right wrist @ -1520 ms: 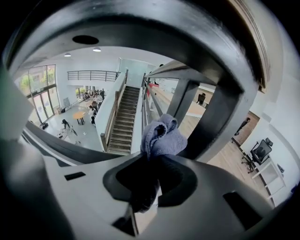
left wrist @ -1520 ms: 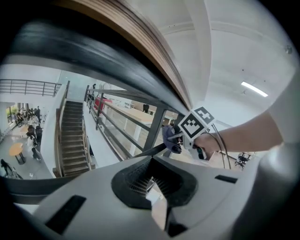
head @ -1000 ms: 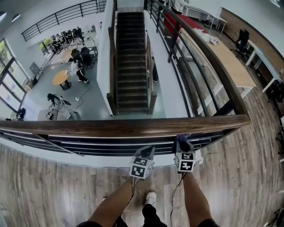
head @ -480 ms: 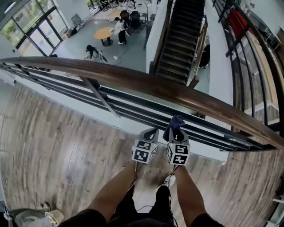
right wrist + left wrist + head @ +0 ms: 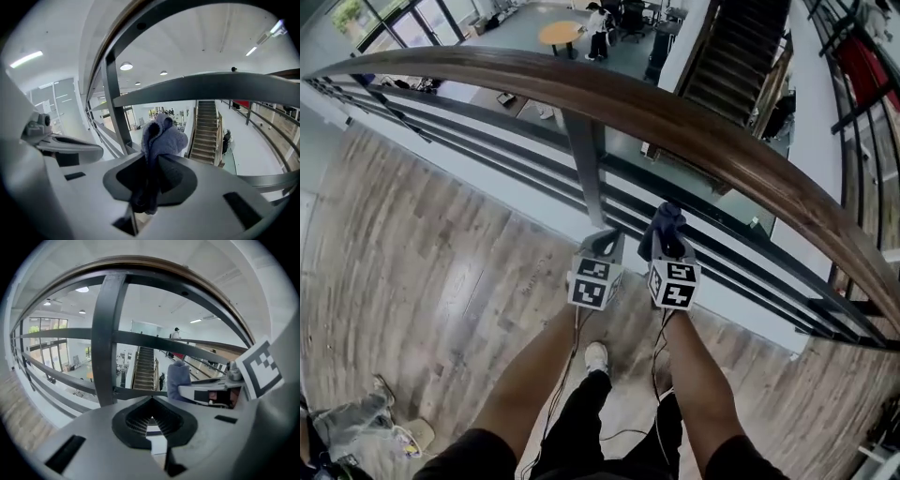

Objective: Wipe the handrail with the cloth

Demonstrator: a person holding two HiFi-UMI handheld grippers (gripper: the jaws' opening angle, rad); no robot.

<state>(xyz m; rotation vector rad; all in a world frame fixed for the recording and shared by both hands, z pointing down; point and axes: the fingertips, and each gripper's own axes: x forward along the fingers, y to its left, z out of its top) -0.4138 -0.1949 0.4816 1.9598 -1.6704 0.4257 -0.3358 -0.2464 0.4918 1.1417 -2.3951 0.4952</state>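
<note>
The brown wooden handrail [image 5: 675,112] curves from upper left down to the right edge in the head view, above both grippers. My right gripper [image 5: 664,246] is shut on a bluish-grey cloth [image 5: 667,221], which bunches up out of its jaws below the rail, by the dark bars. In the right gripper view the cloth [image 5: 161,136] stands up from the gripper [image 5: 152,183], with the handrail [image 5: 110,51] arching overhead. My left gripper [image 5: 606,246] sits just left of it, shut on nothing [image 5: 151,416], and faces a dark post. No cloth touches the rail.
A dark metal post [image 5: 586,159] and horizontal bars [image 5: 741,272] run under the rail. Beyond lies an open atrium with a staircase [image 5: 741,56] and people far below. I stand on wooden flooring [image 5: 422,272]; a bag and loose items [image 5: 356,422] lie at lower left.
The view has swung left along the railing, and the handrail now sweeps higher and closer. A post now stands in front of the left gripper. The cloth stays in the right gripper.
</note>
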